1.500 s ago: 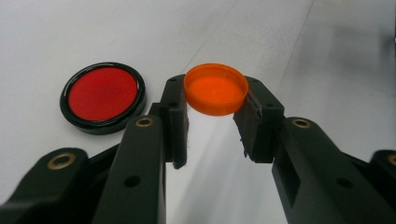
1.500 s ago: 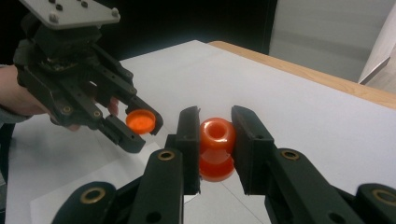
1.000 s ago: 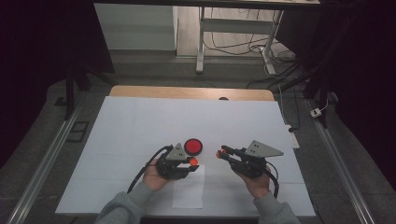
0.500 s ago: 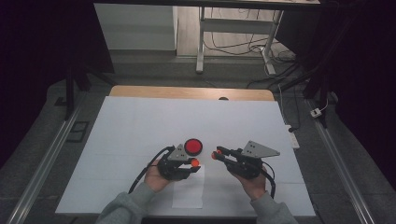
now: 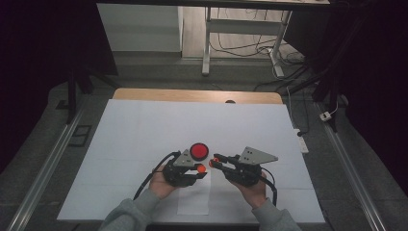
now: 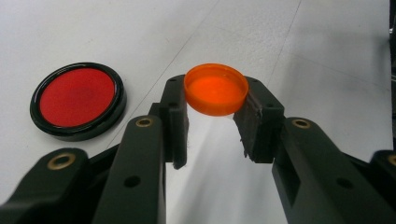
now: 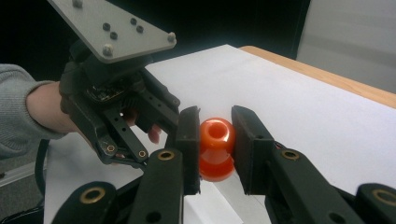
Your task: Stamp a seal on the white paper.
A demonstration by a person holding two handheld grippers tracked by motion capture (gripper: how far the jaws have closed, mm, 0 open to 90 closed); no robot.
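My left gripper is shut on a shallow orange cap, pinched by its rim, hollow side up. In the high view the left gripper points right, and the cap shows as an orange dot at its tips. My right gripper is shut on a small orange spool-shaped piece with a hole in its end. Seen from above, the right gripper points left and its tips nearly meet the left one's. A round red disc with a black rim lies flat on the white table; in the high view the disc is just behind the left gripper.
The white table top ends at a wooden strip at the far edge. A sheet of paper lies at the near edge between the person's forearms. Metal rails run along both sides of the table.
The right gripper has slid left with its orange piece, closing the gap to the left gripper's tips. The left gripper and the red disc have stayed put.
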